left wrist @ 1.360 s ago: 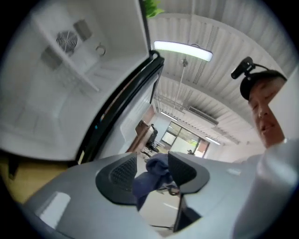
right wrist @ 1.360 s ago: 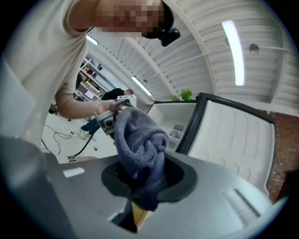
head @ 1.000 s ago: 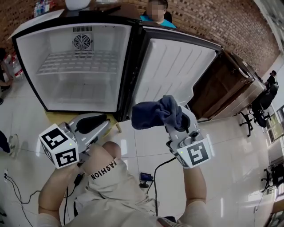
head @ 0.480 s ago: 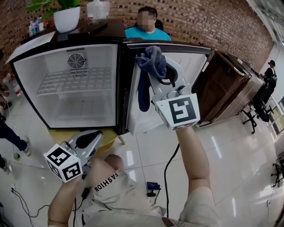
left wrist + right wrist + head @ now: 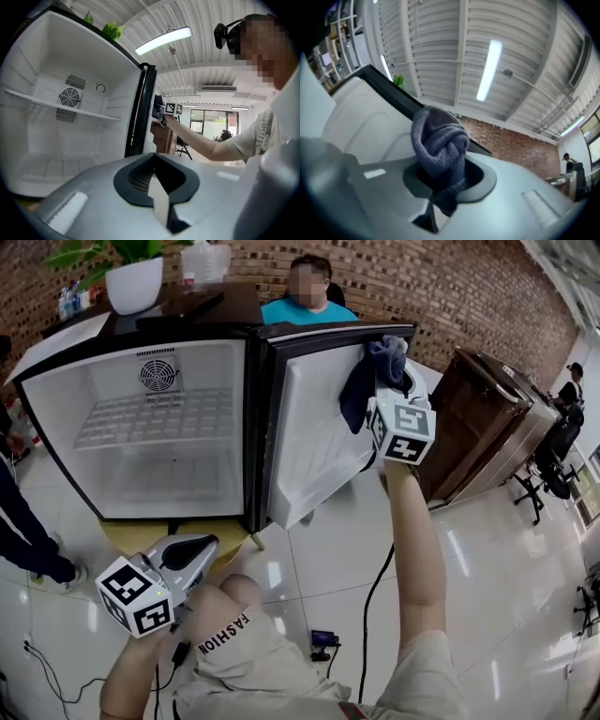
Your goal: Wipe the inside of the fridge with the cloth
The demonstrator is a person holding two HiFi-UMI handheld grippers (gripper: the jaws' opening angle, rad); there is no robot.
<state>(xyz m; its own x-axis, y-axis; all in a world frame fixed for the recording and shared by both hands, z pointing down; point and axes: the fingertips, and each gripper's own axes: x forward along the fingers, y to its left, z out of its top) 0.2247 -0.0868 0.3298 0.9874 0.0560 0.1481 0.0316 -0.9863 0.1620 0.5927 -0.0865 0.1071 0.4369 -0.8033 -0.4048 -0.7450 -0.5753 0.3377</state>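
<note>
The small fridge [image 5: 141, 427] stands open with a white inside, a wire shelf [image 5: 155, 418] and a fan on the back wall. Its door [image 5: 309, 437] swings out to the right. My right gripper [image 5: 392, 360] is raised at the door's top right corner, shut on a dark blue cloth [image 5: 361, 390] that hangs against the door's inner face. The bunched cloth [image 5: 440, 140] sticks out of the right gripper [image 5: 440, 187], with the door liner behind it. My left gripper [image 5: 199, 545] is low in front of the fridge, shut with nothing in it. It [image 5: 159, 187] points at the fridge cavity [image 5: 61, 117].
A seated person in a blue shirt [image 5: 309, 306] is behind the fridge, and a potted plant [image 5: 131, 282] stands on top of it. A wooden cabinet [image 5: 478, 418] is right of the door. Someone's leg [image 5: 23, 540] is at the left. A cable [image 5: 375, 587] runs across the tiled floor.
My right gripper has carried the cloth up and away from in front of my body to the door's upper right corner. The left gripper has sunk slightly.
</note>
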